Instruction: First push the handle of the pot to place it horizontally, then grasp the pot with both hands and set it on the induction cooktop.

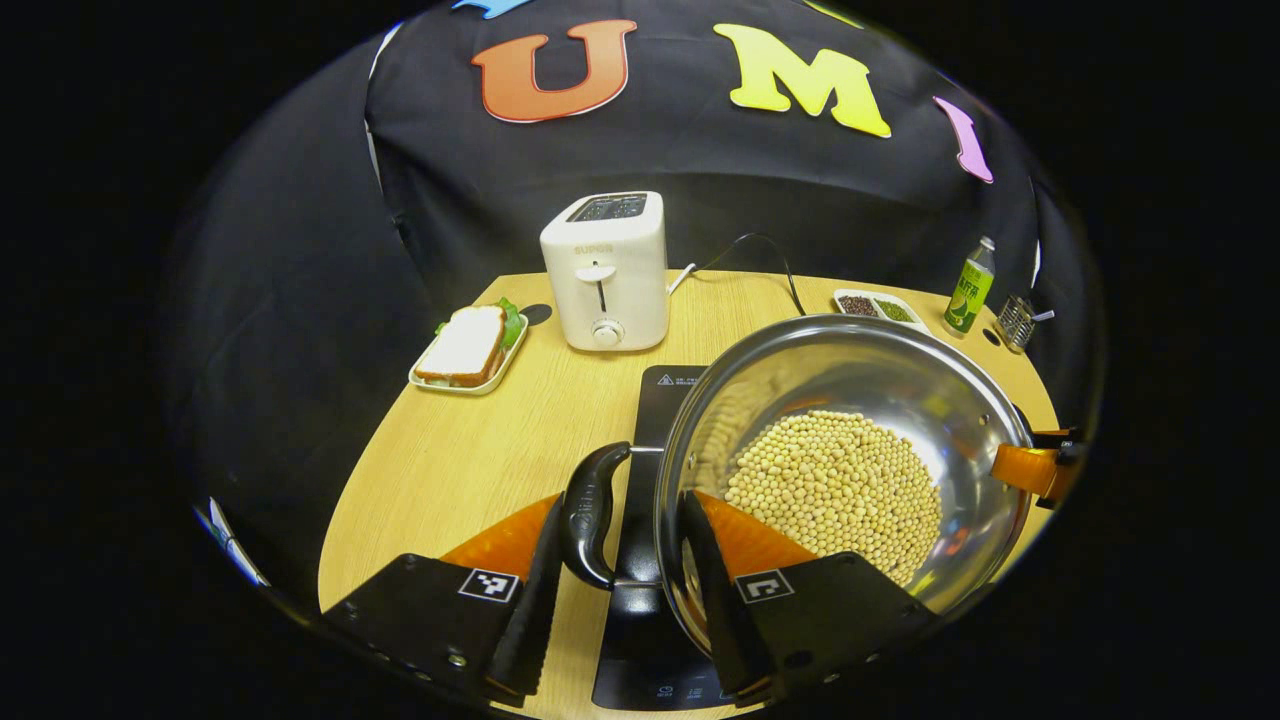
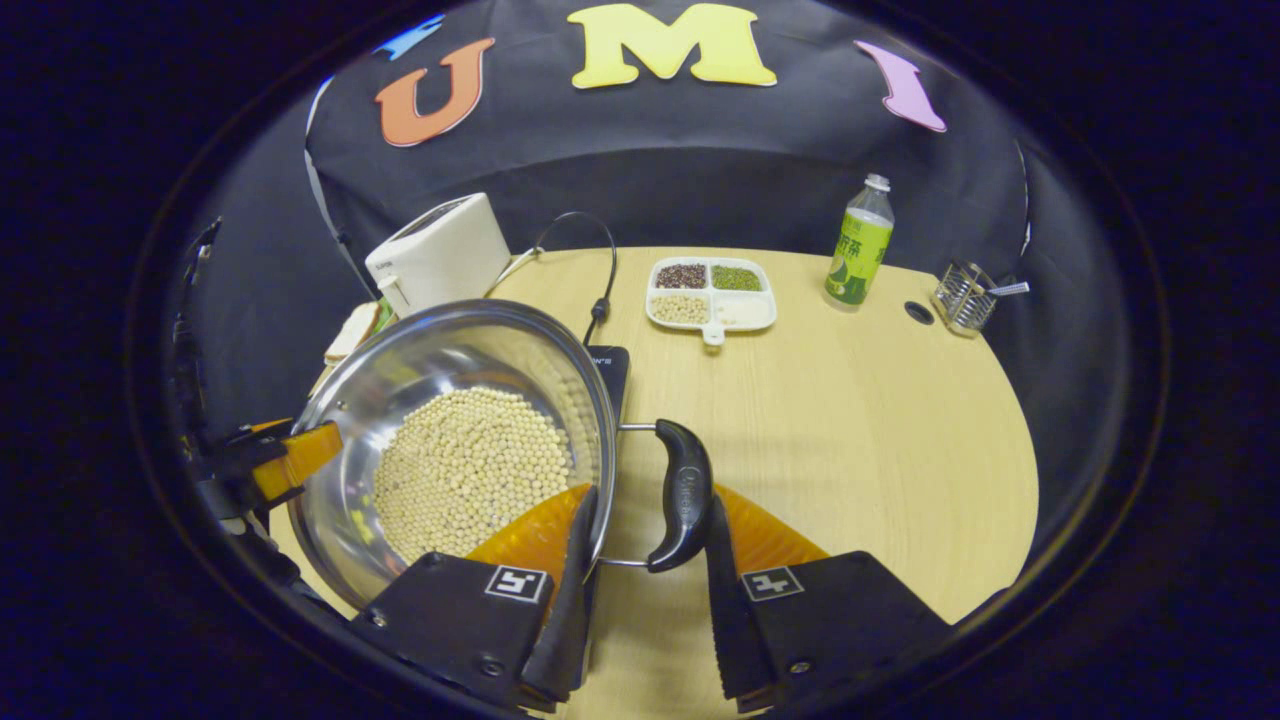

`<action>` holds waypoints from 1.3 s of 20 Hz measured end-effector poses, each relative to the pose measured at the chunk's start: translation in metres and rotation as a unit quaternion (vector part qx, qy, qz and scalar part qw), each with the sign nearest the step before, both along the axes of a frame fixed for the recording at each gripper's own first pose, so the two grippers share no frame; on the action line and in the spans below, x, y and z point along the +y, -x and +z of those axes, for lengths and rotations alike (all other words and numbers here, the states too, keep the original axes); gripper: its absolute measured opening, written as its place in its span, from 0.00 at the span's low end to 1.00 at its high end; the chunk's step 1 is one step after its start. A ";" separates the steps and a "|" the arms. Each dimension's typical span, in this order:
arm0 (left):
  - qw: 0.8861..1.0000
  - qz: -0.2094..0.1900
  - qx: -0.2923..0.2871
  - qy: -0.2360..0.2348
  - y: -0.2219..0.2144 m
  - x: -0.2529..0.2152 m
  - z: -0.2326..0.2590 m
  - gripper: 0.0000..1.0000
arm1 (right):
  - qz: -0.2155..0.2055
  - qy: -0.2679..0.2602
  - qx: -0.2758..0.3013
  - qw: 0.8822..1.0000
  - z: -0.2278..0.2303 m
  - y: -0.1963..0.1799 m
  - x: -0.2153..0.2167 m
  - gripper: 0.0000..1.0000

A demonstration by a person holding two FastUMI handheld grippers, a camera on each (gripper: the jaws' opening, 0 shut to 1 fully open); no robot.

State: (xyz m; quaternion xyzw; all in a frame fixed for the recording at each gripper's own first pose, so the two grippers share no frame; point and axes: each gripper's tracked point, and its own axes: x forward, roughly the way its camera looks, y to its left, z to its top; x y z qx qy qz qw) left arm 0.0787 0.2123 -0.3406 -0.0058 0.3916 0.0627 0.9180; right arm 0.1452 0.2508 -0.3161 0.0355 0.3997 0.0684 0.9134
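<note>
Pot point(image 1: 850, 440): held tilted above the induction cooktop point(image 1: 655, 400), loaded with loose beans point(image 1: 835, 485).
Left gripper point(image 1: 620, 590): straddles its side handle point(image 1: 590, 515); pinch cannot be confirmed.
Right gripper point(image 2: 645, 590): same doubt at the opposite handle point(image 2: 680, 495).
Risk: uneven hands tip it further, spilling beans onto the tabletop point(image 2: 850, 400).

Ahead of the right claw point(image 2: 640, 560) lies open table point(image 2: 860, 420); tray point(image 2: 711, 292), bottle point(image 2: 858, 246) and rack point(image 2: 962, 297) stand far beyond. Ahead-left of the left claw point(image 1: 620, 570), toaster point(image 1: 606, 270) and sandwich plate point(image 1: 470, 350) crowd the back; the near-left stays bare.
</note>
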 end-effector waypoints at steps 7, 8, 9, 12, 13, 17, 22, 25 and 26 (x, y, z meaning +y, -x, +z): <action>1.000 -0.003 -0.002 -0.003 0.001 0.000 -0.001 0.64 | -0.005 -0.003 -0.001 1.000 0.000 0.000 -0.001 0.58; 1.000 -0.004 -0.003 -0.003 0.001 0.000 0.000 0.65 | -0.003 -0.004 -0.002 1.000 0.001 -0.001 -0.001 0.59; 1.000 -0.008 -0.003 -0.004 0.000 0.000 0.000 0.66 | 0.005 -0.003 -0.003 1.000 0.000 0.000 0.001 0.60; 1.000 -0.014 0.009 -0.009 0.006 0.003 -0.004 0.73 | 0.016 -0.006 -0.011 1.000 0.001 0.001 -0.005 0.72; 1.000 -0.011 -0.001 -0.019 0.004 0.008 0.000 0.75 | 0.013 -0.008 -0.021 1.000 0.004 -0.002 -0.006 0.80; 0.999 -0.004 -0.036 -0.034 0.004 0.015 0.016 0.96 | 0.021 0.000 -0.052 0.998 0.015 -0.001 -0.011 0.89; 0.997 -0.006 -0.063 -0.049 0.009 0.011 0.038 0.97 | 0.036 0.019 -0.083 0.996 0.031 0.004 -0.012 0.87; 0.995 -0.002 -0.078 -0.064 0.010 0.013 0.052 0.97 | 0.038 0.024 -0.093 0.995 0.038 0.010 -0.016 0.84; 0.994 0.004 -0.084 -0.071 0.013 0.015 0.057 0.97 | 0.040 0.025 -0.096 0.994 0.041 0.012 -0.018 0.87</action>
